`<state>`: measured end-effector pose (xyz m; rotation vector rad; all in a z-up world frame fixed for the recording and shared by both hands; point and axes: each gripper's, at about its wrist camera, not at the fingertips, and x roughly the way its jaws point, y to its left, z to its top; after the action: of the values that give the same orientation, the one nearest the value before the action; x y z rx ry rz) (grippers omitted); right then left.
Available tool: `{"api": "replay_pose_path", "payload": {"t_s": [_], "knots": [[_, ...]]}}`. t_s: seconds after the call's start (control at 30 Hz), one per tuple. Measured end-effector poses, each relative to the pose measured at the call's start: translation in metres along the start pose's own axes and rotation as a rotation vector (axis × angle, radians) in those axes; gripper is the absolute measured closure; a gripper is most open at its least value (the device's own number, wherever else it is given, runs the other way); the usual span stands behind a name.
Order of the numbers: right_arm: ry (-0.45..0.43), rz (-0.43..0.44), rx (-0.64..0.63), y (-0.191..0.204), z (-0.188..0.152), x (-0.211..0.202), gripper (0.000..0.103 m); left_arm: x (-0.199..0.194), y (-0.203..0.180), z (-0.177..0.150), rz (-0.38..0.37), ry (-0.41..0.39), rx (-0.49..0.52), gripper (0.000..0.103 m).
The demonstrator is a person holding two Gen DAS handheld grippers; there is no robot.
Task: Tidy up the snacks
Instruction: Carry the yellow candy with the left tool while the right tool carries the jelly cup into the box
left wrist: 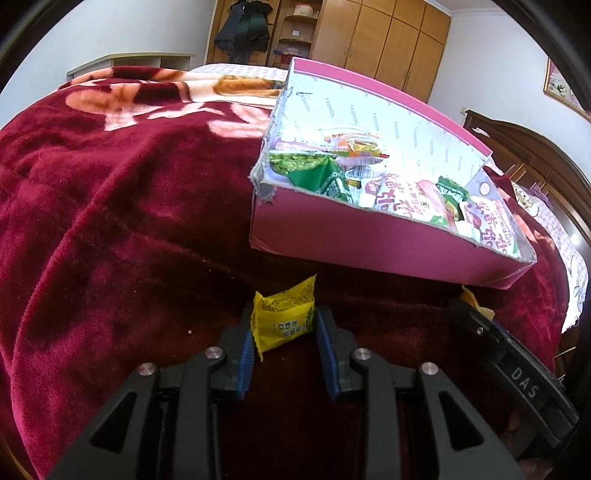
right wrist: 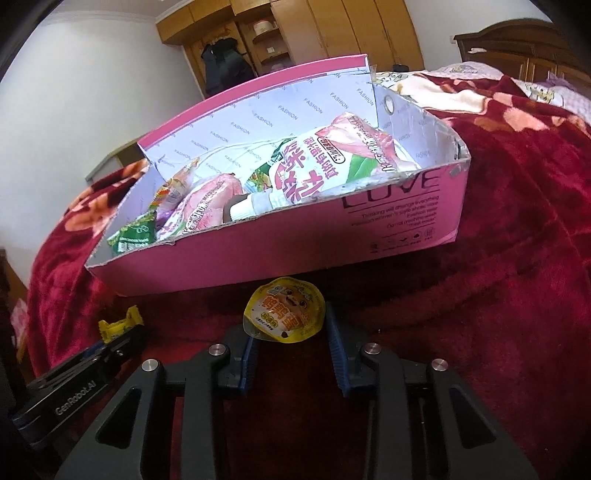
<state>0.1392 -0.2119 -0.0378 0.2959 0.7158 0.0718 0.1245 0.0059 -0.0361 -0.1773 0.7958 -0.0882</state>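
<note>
A pink cardboard box [left wrist: 369,236] with several snack packets inside sits on the red blanket; it also shows in the right wrist view [right wrist: 295,258]. My left gripper [left wrist: 284,325] is shut on a small yellow snack packet [left wrist: 284,317], held just in front of the box. My right gripper [right wrist: 290,325] is shut on a round yellow jelly cup [right wrist: 284,314], also just in front of the box's near wall. Each gripper shows at the edge of the other's view: the right one [left wrist: 480,325] and the left one [right wrist: 118,332].
The red plush blanket [left wrist: 129,203] covers the bed all around the box. A wooden wardrobe [left wrist: 388,40] and hanging dark clothes [left wrist: 243,29] stand at the back wall. A dark wooden headboard [right wrist: 517,48] lies to the right.
</note>
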Motion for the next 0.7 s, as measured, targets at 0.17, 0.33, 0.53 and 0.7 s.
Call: {"api": "replay_pose_path", "payload": {"t_s": [0.17, 0.33, 0.53, 0.7], "knots": [[-0.010, 0.014, -0.002, 0.000, -0.002, -0.004, 0.069, -0.002, 0.003, 0.000, -0.014, -0.005, -0.011, 0.072], [-0.020, 0.042, -0.008, 0.000, -0.004, -0.009, 0.069, -0.005, 0.001, 0.000, -0.008, -0.014, -0.005, 0.075], [-0.029, 0.063, -0.011, 0.000, -0.007, -0.016, 0.069, -0.017, -0.006, 0.002, -0.016, -0.033, 0.023, 0.076], [-0.043, 0.080, -0.047, 0.006, -0.010, -0.028, 0.069, -0.030, -0.011, 0.004, -0.043, -0.057, 0.034, 0.076]]}}
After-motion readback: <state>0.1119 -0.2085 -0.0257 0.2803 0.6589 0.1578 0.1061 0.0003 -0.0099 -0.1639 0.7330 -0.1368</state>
